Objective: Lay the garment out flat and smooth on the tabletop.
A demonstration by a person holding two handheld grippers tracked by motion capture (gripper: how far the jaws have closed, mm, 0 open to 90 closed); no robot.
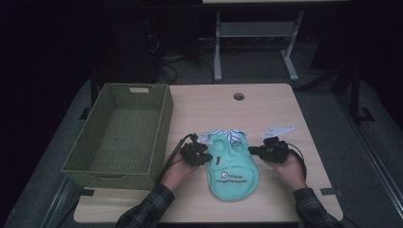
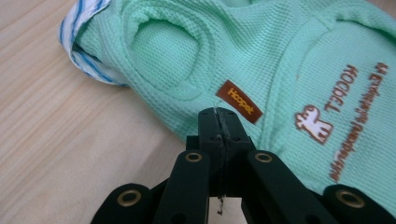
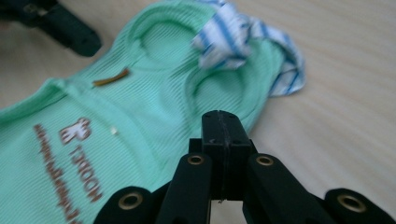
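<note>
**Hand-held grippers flanking the pet shirt: position check**

Left hand-held gripper (image 1: 203, 154) sits at the left edge of the mint-green pet shirt (image 1: 232, 166), and the right hand-held gripper (image 1: 256, 150) sits at its right edge. Both lie level with the upper half of the garment, near the armholes.

**Garment position.** The pet shirt lies flat on the surface (image 1: 275, 109), between the two hands. Its long axis runs from the person outward: the rounded hem points toward the person, and the blue-and-white striped collar (image 1: 230, 135) points away. The green wicker basket (image 1: 123, 133) stands to the left of the shirt, well apart from the right hand-held gripper and near the left one.

**Jaw state.** In the left gripper view, the left hand-held gripper (image 2: 218, 114) has its jaws pressed together, tips at the shirt's side fabric just below the orange Hoopet label (image 2: 241, 101). Whether cloth is pinched between them cannot be told. In the right gripper view, the right hand-held gripper (image 3: 219, 116) also has its jaws together, tips over the shirt's edge beside an armhole (image 3: 219, 91); a grip on cloth cannot be confirmed.

**Governing relation.** Each side edge lies directly ahead of its own hand-held gripper. The left one is nearer the basket, so any transfer toward it likely runs leftward across the shirt's short axis.
</note>
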